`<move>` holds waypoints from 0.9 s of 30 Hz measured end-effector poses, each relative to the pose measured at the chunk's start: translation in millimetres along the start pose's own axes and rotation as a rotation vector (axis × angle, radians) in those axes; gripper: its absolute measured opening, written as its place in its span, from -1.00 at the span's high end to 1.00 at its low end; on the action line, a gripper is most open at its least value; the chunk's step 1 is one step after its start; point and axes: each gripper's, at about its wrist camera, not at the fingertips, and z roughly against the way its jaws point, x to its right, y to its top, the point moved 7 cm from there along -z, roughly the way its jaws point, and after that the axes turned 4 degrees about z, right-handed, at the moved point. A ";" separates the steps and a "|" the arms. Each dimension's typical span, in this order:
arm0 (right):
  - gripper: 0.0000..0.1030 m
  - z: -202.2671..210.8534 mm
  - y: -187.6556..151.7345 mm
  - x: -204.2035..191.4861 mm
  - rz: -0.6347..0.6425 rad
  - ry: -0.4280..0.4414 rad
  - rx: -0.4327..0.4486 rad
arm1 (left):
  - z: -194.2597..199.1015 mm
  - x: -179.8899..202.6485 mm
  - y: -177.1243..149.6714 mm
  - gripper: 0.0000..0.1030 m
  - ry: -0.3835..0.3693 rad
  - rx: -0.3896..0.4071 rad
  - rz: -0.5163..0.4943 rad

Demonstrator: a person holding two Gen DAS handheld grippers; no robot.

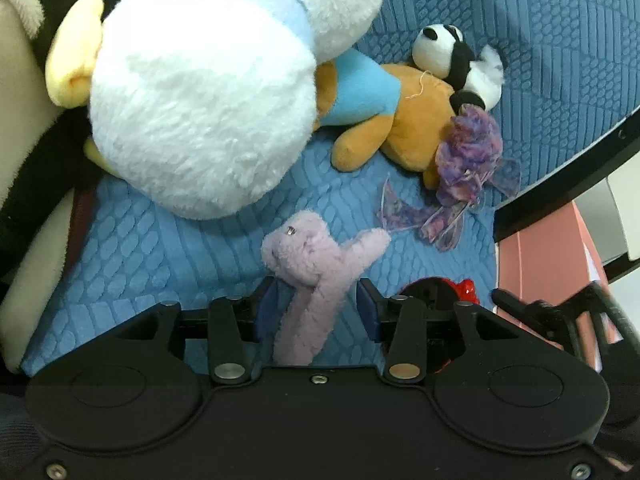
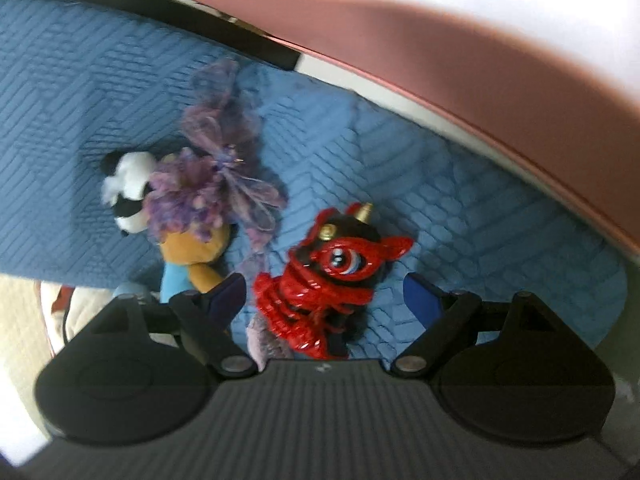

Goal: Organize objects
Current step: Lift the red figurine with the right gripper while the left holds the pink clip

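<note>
left gripper (image 1: 316,308) loosely astride lilac plush (image 1: 316,276) on blue mat (image 1: 160,248), pads off | right gripper (image 2: 324,292) wide over red lion toy (image 2: 332,272) | we risk snagging lilac plush too, it lies alongside

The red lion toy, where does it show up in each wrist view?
Left wrist: the red lion toy peeks out low right, mostly hidden behind the tool.
Right wrist: it lies centre, between the open fingers.
Shared landmark: the purple frilly toy on the orange plush.
</note>
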 end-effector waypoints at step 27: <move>-0.17 18.3 13.4 -52.7 0.843 -0.073 0.101 | 0.2 4.7 -1.8 0.17 0.026 0.067 -0.079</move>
